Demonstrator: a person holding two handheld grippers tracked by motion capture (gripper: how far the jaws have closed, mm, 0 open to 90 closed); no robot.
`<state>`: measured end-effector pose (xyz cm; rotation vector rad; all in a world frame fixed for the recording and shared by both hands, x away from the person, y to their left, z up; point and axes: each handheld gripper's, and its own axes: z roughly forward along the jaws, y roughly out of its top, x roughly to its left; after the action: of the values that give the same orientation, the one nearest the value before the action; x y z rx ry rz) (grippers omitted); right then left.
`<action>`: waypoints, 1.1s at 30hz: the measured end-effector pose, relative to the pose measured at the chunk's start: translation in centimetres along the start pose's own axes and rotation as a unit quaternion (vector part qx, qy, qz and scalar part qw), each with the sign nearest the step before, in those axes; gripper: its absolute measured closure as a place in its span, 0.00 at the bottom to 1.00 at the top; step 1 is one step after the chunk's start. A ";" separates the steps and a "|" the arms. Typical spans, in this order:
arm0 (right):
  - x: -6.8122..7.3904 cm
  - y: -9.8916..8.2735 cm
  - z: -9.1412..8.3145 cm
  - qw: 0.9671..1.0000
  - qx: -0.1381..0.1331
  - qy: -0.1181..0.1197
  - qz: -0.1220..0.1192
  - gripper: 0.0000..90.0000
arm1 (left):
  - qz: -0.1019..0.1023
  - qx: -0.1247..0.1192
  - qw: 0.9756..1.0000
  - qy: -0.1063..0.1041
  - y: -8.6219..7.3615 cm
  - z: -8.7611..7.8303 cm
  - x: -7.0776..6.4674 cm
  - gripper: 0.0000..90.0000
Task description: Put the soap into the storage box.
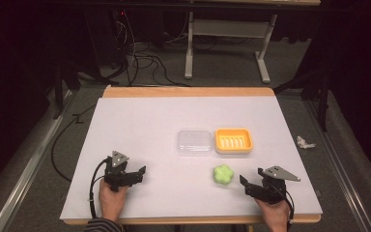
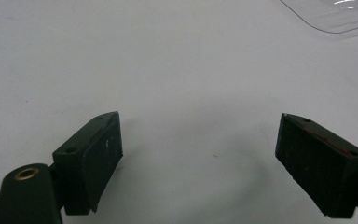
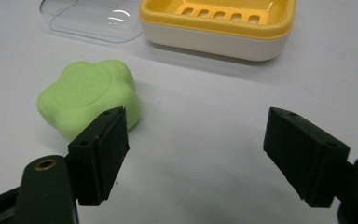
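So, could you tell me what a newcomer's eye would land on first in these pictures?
Probably the green flower-shaped soap, lying alone on the white table, just ahead of the open right gripper. Behind it, the yellow soap dish sits beside a clear lid. The left gripper rests open, away from them.

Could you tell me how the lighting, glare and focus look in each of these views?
High view: the white table is evenly lit, the room behind it is dark, and the picture is slightly soft. Left gripper view: the left gripper throws a faint shadow and its near jaws are blurred. Right gripper view: glare streaks on the clear lid, and the green soap is soft at its edges.
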<state>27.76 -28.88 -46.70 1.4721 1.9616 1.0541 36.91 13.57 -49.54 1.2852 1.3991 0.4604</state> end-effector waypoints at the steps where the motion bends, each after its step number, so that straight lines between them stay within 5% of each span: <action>1: 0.2 0.0 -0.1 1.000 0.000 -0.001 -0.005 0.25 | 0.000 0.000 1.000 0.000 0.0 0.0 0.0 0.17; 19: 3.1 0.5 -1.0 0.999 0.006 0.019 -0.046 0.25 | 0.003 0.002 1.000 0.001 0.0 0.0 0.0 0.17; 33: 4.1 1.2 -0.2 0.997 0.022 0.027 -0.062 0.22 | -0.002 0.002 1.000 0.001 0.0 0.1 0.0 0.17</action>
<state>26.99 -24.87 -45.34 1.3377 2.0969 1.0134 36.95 13.50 -49.55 1.2851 1.4045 0.4584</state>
